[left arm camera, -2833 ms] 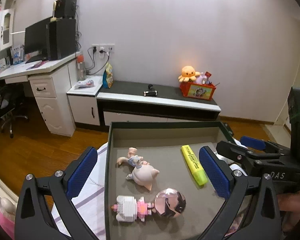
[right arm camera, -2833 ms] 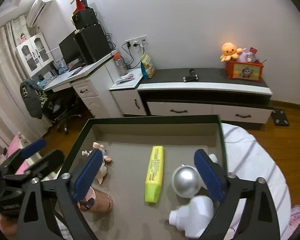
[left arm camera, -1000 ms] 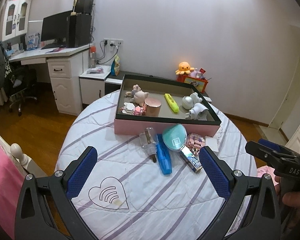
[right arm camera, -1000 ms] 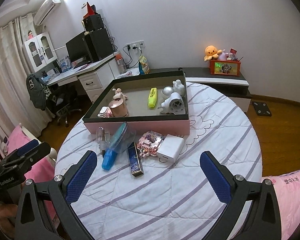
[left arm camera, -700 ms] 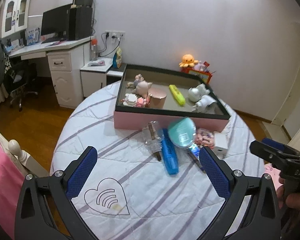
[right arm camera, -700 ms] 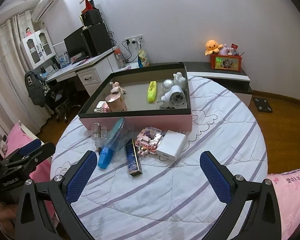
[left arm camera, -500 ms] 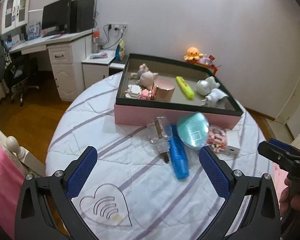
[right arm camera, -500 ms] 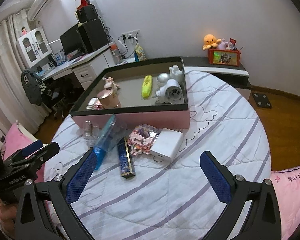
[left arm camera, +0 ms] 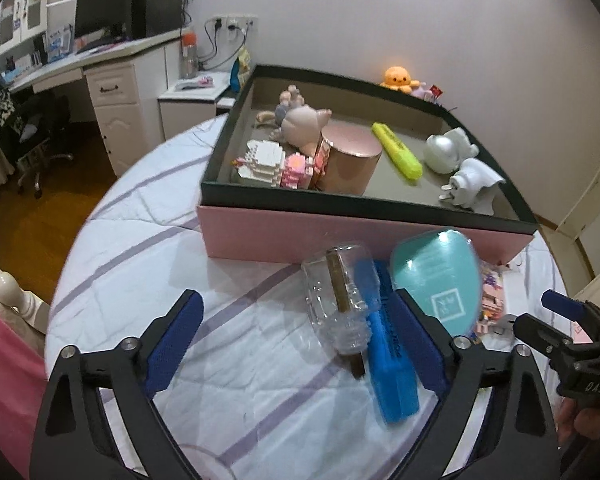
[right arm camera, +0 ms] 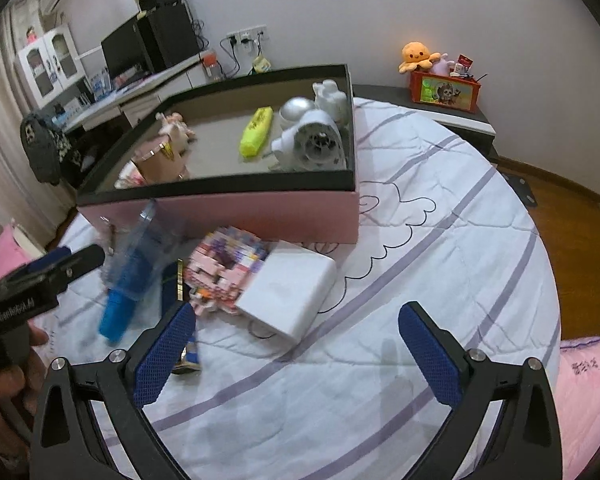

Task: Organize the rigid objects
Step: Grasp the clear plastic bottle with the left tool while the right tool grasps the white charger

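My left gripper (left arm camera: pixel 296 340) hangs low over the bedspread, jaws closing. A clear bottle (left arm camera: pixel 340 300) and a blue marker (left arm camera: pixel 388 356) lie just ahead between its fingers, untouched. A teal oval case (left arm camera: pixel 436 276) leans by the pink box (left arm camera: pixel 340 236). My right gripper (right arm camera: pixel 298 354) is also closing, with nothing between its pads. A white charger block (right arm camera: pixel 288 296) and a pink brick toy (right arm camera: pixel 224 268) lie in front of it. The box holds a pig figure (left arm camera: pixel 300 124), a rose tin (left arm camera: pixel 350 164), a yellow highlighter (left arm camera: pixel 398 152) and white plugs (left arm camera: pixel 468 180).
The round table wears a white striped cover (right arm camera: pixel 440 264), bare at the right and near edge. A dark slim case (right arm camera: pixel 176 284) lies by the brick toy. A desk (left arm camera: pixel 112 80) and low cabinet (right arm camera: pixel 460 116) stand along the walls. A hand (right arm camera: pixel 4 384) holds the left gripper.
Both grippers drew back from over the box, then came down toward the loose things in front of it. Those things now look larger and closer. Both sets of fingers stand slightly narrower.
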`<state>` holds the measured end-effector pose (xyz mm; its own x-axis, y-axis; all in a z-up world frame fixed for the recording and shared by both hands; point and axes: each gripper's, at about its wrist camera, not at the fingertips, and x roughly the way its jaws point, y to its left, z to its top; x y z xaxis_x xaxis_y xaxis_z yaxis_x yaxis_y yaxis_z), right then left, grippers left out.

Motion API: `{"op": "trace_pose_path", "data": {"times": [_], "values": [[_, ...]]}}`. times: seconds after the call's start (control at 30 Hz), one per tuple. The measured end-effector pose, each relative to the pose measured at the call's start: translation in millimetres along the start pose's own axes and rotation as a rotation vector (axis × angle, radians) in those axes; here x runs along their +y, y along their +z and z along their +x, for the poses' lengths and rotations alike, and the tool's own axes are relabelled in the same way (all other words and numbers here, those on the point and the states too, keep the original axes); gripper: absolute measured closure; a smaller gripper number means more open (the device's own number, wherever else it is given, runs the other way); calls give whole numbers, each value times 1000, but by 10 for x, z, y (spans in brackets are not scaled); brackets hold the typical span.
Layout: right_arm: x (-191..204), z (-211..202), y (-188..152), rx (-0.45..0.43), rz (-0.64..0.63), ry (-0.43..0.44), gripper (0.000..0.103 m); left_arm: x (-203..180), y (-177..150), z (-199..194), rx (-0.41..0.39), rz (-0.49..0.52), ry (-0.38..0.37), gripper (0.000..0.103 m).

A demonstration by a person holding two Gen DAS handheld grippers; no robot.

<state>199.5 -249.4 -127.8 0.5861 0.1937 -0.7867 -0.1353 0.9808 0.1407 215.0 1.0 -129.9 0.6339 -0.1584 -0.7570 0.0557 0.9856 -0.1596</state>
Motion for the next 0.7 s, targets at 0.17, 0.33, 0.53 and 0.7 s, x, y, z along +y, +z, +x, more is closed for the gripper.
{"op": "trace_pose_path", "data": {"times": [0.17,0.33,0.53,0.7], "values": [[-86,141,1,17,10,-5,9,-6,30,146,23,-6,-3,17],[-119,161,18,13,10,-1,10,27,79,174,19,-10,-21,40],[-128,161,37,11,21,-27,27,47,68,164,19,1,-36,53],[-98,240,84,-1,22,-53,28,-34,74,219,21,30,-20,54]]}}
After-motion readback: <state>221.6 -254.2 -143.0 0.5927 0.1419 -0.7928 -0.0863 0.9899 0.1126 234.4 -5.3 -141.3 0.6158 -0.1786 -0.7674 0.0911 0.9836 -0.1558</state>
